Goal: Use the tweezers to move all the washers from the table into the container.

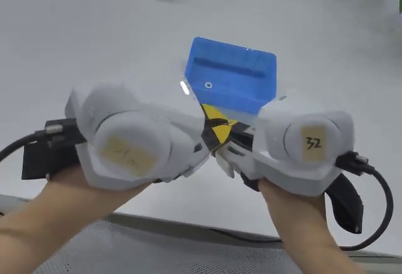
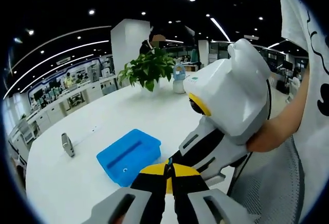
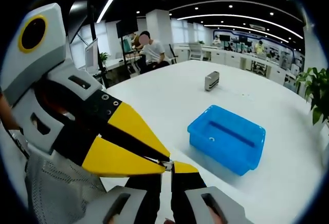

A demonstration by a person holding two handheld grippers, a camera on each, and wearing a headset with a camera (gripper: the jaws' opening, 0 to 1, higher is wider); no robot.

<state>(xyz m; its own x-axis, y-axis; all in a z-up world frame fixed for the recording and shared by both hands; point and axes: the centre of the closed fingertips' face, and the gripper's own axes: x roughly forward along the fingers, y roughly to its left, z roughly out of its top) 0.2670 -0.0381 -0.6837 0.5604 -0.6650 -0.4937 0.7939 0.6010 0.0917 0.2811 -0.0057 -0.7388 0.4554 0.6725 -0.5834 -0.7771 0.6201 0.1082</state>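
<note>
- Tongs of the left gripper (image 2: 168, 168) and of the right gripper (image 3: 167, 171) meet tip to tip above the near part of the white table (image 1: 94, 35). Each pair looks pressed together.
- A thin sliver sits where the tips meet, but it is too small to say whether it is the tweezers.
- The blue container (image 1: 232, 76) lies on the far side of the joined tips, a little to the right and apart from them. Its long axis runs left to right, across the line of the tongs.
- One washer (image 1: 208, 85) lies inside the container, on its floor towards the left end.
- Both grippers are about equally near. The right one seems slightly closer to the container's near right corner, so any reach goes straight away from the person.
</note>
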